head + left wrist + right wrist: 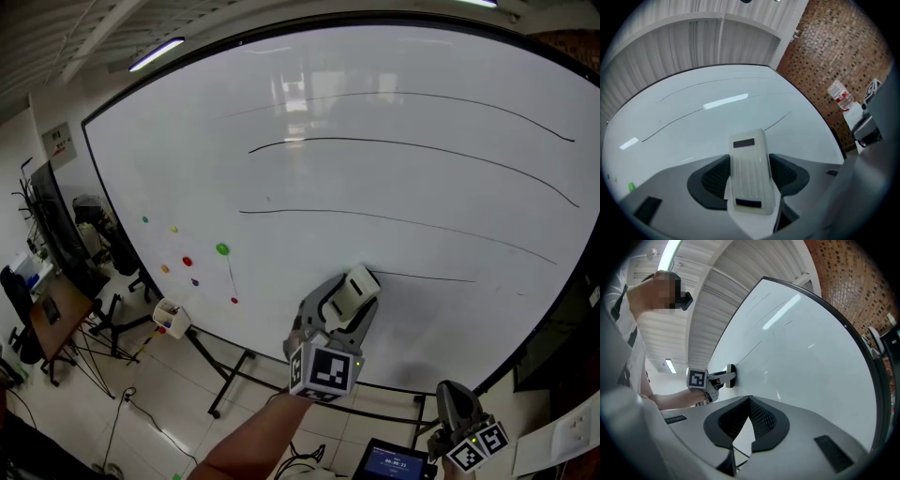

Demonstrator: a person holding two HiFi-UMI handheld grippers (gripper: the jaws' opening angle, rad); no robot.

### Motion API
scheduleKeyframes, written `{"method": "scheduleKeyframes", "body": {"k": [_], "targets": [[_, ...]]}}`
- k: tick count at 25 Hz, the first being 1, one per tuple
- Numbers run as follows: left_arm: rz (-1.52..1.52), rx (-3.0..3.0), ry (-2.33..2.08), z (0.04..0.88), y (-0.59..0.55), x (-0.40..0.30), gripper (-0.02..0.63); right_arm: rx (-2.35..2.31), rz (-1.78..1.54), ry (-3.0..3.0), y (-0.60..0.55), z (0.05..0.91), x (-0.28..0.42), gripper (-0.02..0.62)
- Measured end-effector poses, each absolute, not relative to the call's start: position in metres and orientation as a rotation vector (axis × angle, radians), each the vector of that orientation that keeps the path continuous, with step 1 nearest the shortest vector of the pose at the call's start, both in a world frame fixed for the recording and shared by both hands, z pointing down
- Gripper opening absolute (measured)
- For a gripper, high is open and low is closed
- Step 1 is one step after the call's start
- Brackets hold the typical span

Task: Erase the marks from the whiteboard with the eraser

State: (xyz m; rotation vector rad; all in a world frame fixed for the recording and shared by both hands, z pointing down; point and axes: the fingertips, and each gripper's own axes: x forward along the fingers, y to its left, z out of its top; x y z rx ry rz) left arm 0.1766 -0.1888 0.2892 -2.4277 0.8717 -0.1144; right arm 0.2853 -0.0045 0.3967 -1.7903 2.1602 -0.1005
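Note:
A large whiteboard [394,187] carries three long black lines [403,148] and a shorter one [422,277] low down. My left gripper [349,298] is shut on a white eraser [359,285] pressed to the board at the left end of the short line. The left gripper view shows the eraser [749,171] clamped between both dark pads, the board [703,122] behind it. My right gripper [457,405] hangs low at the bottom right, away from the board, its jaws shut on nothing [749,423]. The right gripper view shows the left gripper [723,377] against the board.
Coloured magnets [222,249] dot the board's lower left. A small white box [170,318] hangs on the tray rail. Desks and chairs [47,300] stand at the left. A brick wall [843,56] lies right of the board. A tablet screen [394,463] is below.

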Motion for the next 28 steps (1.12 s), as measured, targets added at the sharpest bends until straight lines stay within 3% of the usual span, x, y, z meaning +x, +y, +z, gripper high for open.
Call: {"method": "scheduleKeyframes", "body": {"k": [10,28], "targets": [[0.126,-2.445,1.046,0.255,-0.221,0.137,0.285,-1.784,-0.052,2.170,-0.018,0.395,0.289,0.028],[-0.065,-2.323,0.907,0.279,-0.180,0.192,0.284,-1.846,-0.084,2.140,-0.003,0.406,0.290,0.028]]}}
